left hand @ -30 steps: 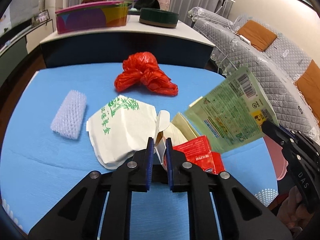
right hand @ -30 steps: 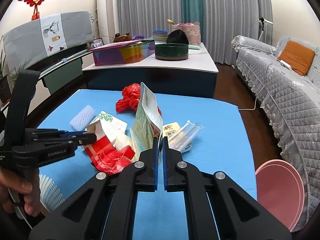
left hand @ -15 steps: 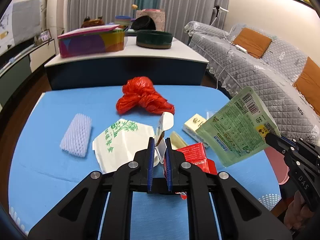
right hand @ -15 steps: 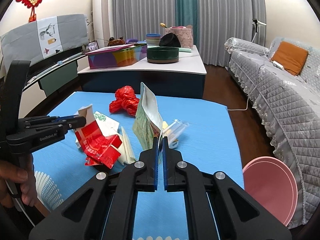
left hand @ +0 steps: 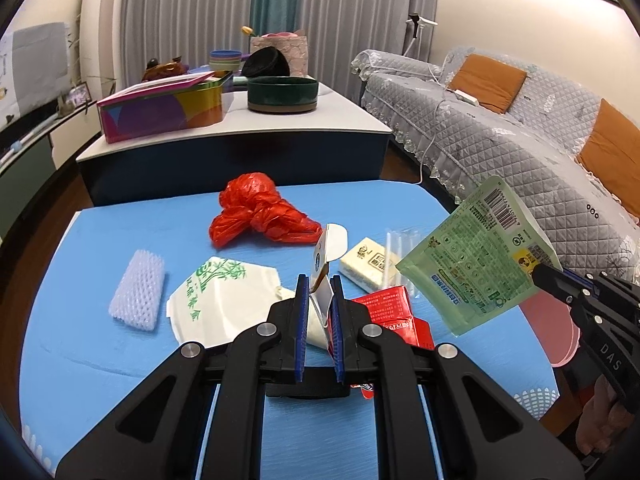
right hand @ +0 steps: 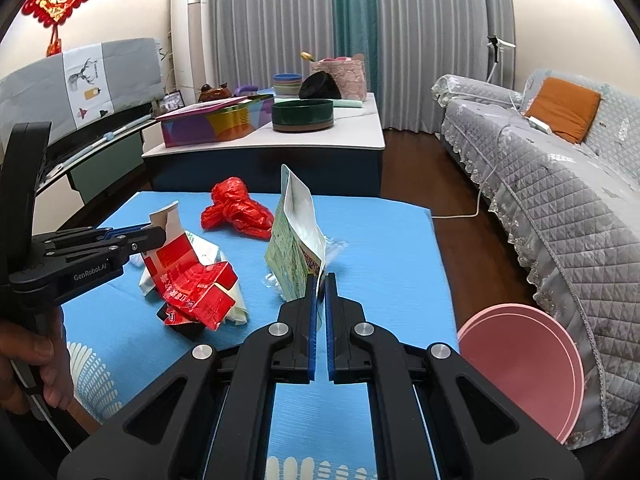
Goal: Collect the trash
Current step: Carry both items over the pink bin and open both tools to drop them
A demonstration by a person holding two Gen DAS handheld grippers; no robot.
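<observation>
Left wrist view: left gripper (left hand: 319, 294) is clamped on the white flap of a crushed red carton (left hand: 390, 312), which hangs clear of the blue tabletop (left hand: 100, 364). Jaws narrow, flap pinched between the blue pads. Lying on the tabletop: white paper bag with green print (left hand: 218, 300), white foam net sleeve (left hand: 138, 290), knotted red plastic bag (left hand: 258, 210), small cream packet (left hand: 370, 264) with clear plastic tubes (left hand: 400, 240) next to it. At right, the right gripper (left hand: 538, 276) pinches a corner of a green printed pouch (left hand: 478, 256), pouch off the surface, barcode end up. Part of a pink disc (left hand: 558, 340) shows beyond the tabletop's right edge.

Right wrist view: right gripper (right hand: 319, 284) is closed tight on the bottom edge of the green printed pouch (right hand: 294, 236), pouch standing nearly upright and edge-on. At left, the left gripper (right hand: 160, 236) carries the red carton (right hand: 192, 280) by its white top flap; the carton dangles above the white paper bag (right hand: 208, 250). A hand (right hand: 36, 372) grips the left handle. Red plastic bag (right hand: 236, 210) lies further back on the blue tabletop (right hand: 380, 264). Pink disc (right hand: 520, 368) sits low beside the grey sofa (right hand: 560, 200).
</observation>
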